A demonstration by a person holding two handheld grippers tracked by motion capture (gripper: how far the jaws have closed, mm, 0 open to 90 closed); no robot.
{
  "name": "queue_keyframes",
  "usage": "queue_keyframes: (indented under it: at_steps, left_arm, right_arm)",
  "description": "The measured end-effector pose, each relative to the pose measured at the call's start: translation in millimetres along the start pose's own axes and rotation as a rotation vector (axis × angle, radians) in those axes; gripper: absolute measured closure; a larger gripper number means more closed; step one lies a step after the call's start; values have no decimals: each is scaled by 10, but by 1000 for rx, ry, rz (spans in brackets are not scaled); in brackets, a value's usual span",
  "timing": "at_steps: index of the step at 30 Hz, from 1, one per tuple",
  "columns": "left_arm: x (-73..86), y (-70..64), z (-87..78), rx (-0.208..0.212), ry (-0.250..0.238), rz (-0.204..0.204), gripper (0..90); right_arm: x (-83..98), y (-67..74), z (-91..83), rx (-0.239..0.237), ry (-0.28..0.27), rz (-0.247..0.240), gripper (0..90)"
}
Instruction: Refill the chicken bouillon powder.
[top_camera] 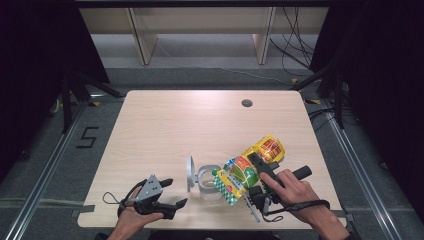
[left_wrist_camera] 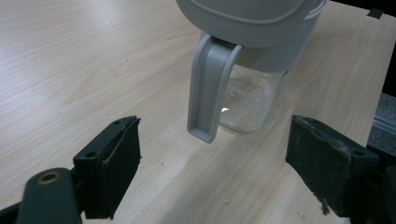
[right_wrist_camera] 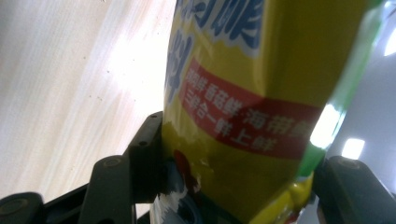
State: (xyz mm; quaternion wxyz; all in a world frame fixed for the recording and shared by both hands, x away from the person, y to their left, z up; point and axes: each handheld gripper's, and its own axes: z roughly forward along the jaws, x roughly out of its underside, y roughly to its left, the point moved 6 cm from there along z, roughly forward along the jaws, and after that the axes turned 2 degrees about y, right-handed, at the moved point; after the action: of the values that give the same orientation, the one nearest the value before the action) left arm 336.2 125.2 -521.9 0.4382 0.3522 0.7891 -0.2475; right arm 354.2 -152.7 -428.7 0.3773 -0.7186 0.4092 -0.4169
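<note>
From above, a light wooden table (top_camera: 165, 125) carries a clear jug (top_camera: 209, 184) with a grey handle and a round grey lid (top_camera: 190, 173) flipped up at its left side; it stands near the person's edge, a little right of centre. The right gripper (top_camera: 256, 170) grips a yellow, green and red snack bag (top_camera: 250, 167) and holds it tilted over the jug, the bag's lower green-checked end just above the jug's mouth and its yellow end pointing up and to the far right. The right hand (top_camera: 292, 192) wraps the gripper's handle, a strap looped at the wrist. To the left, at the near edge, the left gripper (top_camera: 172, 192) rests close to the tabletop with its jaws spread apart and nothing between them, pointing right toward the jug, the left hand (top_camera: 132, 217) behind it. In the left gripper view, the two black jaws stand wide at the bottom corners, and the jug (left_wrist_camera: 252, 98) stands just beyond them with its grey handle (left_wrist_camera: 210, 88) hanging down toward the camera, touching neither jaw; fine crumbs dot the wood. In the right gripper view, the bag (right_wrist_camera: 261, 107) is pinched between the two black jaws, its yellow film with a red band of white characters creased where the pads press it.
</note>
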Motion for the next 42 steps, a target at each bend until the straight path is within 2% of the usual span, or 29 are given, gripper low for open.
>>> queue_keyframes:
  at_steps: [1,2,3,4,10,11,12,13,15,17,18,19,20,23,24,25,26,27,28,29,30,31,32,33,35,38,39,40,42]
  left_arm:
    - [-1,-9,3,3,-4,-2,169]
    - [-1,-9,3,3,-4,-2,170]
    - [-1,-6,3,3,-4,-4,170]
    - [-1,-6,3,3,-4,-4,169]
    - [-1,-7,4,4,-3,-4,169]
    - [1,-8,5,5,-1,-2,169]
    - [-1,-14,10,6,-7,-9,169]
    - [-1,-12,9,5,-5,-8,169]
    - [4,-6,2,1,3,-1,169]
    - [4,-4,2,2,3,1,169]
    - [2,-5,5,4,2,2,169]
    - [3,-8,7,4,1,-2,169]
    - [3,-8,6,4,2,0,169]
    - [0,-10,6,5,-2,-4,169]
    - [1,-9,6,5,-2,-2,169]
    - [3,-7,6,4,2,2,169]
    - [3,-7,6,4,2,2,169]
    - [4,-7,8,-1,6,0,169]
    - [4,-7,8,-1,6,0,169]
    - [-3,-3,3,6,2,22,169]
    - [-3,-3,3,6,2,22,169]
    - [2,-10,3,2,1,-5,169]
    - [2,-10,3,2,1,-5,169]
    - [-2,-5,5,5,-3,-1,169]
    - [3,-4,5,6,2,1,169]
    - [-1,-19,12,7,-5,-12,169]
    - [3,8,0,0,12,30,169]
    - [2,-16,10,6,0,-7,170]
    - [2,-6,7,0,5,3,169]
  right_arm:
    - [-9,-29,-1,17,-9,-20,433]
    - [5,-2,-9,1,-5,7,433]
    - [7,-4,-13,7,3,18,433]
    - [-3,-32,-3,14,-10,-9,433]
    - [-2,-48,-16,17,3,-43,433]
    - [-16,-59,-6,44,-22,-45,433]
    - [-7,-31,-22,15,-3,-2,433]
    - [-10,-27,-16,29,-9,1,433]
    - [-20,-35,-19,31,-1,-41,433]
    - [-22,-37,-19,30,-2,-47,433]
    - [-25,-31,-14,35,-10,-35,433]
    - [-36,-41,-9,33,-12,-60,433]
    - [-34,-23,-6,32,-11,-45,433]
    - [-36,-32,-1,30,-10,-52,433]
    - [-42,-42,-2,44,-13,-61,433]
    - [-32,-16,-16,38,5,-34,433]
    - [-32,-16,-16,38,5,-34,433]
    - [-48,-37,-10,27,9,-61,433]
    - [-48,-37,-10,27,9,-61,433]
    - [-58,-39,3,37,6,-66,433]
    - [-58,-39,3,37,6,-66,433]
    - [-48,-30,3,26,19,-43,438]
    - [-48,-30,3,26,19,-43,438]
    - [-56,-54,8,35,10,-63,439]
    - [-48,-40,0,34,15,-47,440]
    - [-37,-58,-5,33,13,-95,447]
    - [-34,-49,-10,34,14,-92,447]
    - [-34,-48,-8,39,10,-95,448]
    - [-43,10,-10,33,10,-29,448]
